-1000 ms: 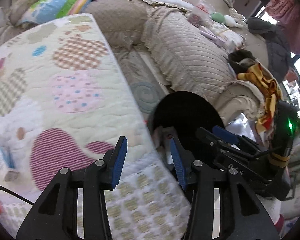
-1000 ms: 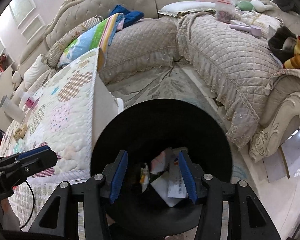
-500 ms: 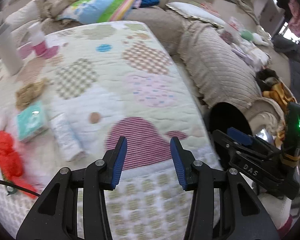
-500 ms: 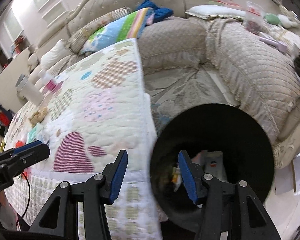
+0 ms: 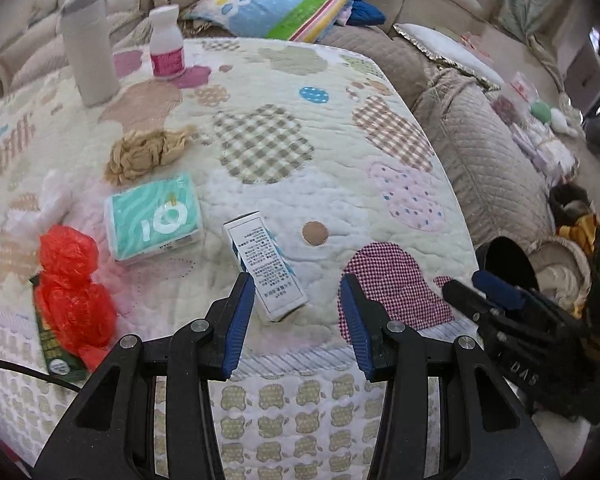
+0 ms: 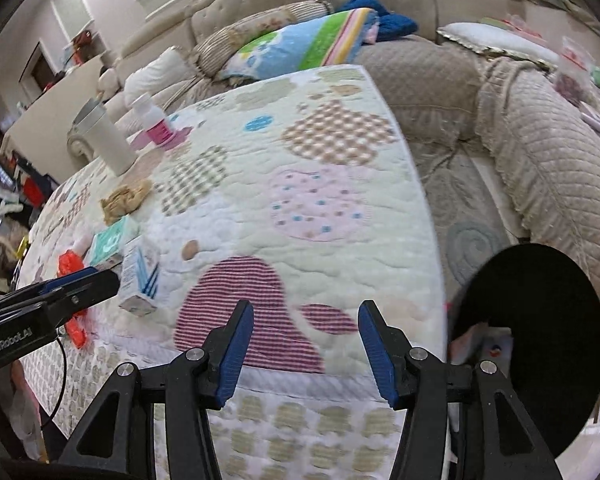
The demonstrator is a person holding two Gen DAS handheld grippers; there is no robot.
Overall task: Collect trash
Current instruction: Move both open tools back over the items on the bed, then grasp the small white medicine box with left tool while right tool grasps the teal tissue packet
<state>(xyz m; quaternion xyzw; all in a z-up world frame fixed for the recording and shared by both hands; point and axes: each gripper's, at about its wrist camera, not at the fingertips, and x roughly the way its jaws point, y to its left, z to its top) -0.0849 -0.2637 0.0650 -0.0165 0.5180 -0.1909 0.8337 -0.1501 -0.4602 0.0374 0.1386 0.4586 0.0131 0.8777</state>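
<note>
On the quilted table lies a white and blue carton (image 5: 265,266) just ahead of my left gripper (image 5: 298,316), which is open and empty; the same carton (image 6: 140,276) shows in the right wrist view. A red plastic bag (image 5: 70,292) rests on a green packet at the left, with a teal tissue pack (image 5: 152,214) and a crumpled beige wad (image 5: 148,150) beyond. My right gripper (image 6: 306,350) hangs over the table's near edge, jaws opening, nothing between them. The black bin (image 6: 540,344) stands on the floor at the right, with trash inside.
A grey tumbler (image 5: 89,52) and a pink-labelled bottle (image 5: 167,48) stand at the far left of the table (image 5: 380,208). Beige sofas (image 6: 548,152) wrap round the back and right, strewn with cushions and clothes. A black cable (image 5: 24,372) trails at the lower left.
Both grippers have swung left from over the black bin to over the table. The bin has slid to the right edge of each view, and the trash on the table has come into sight.
</note>
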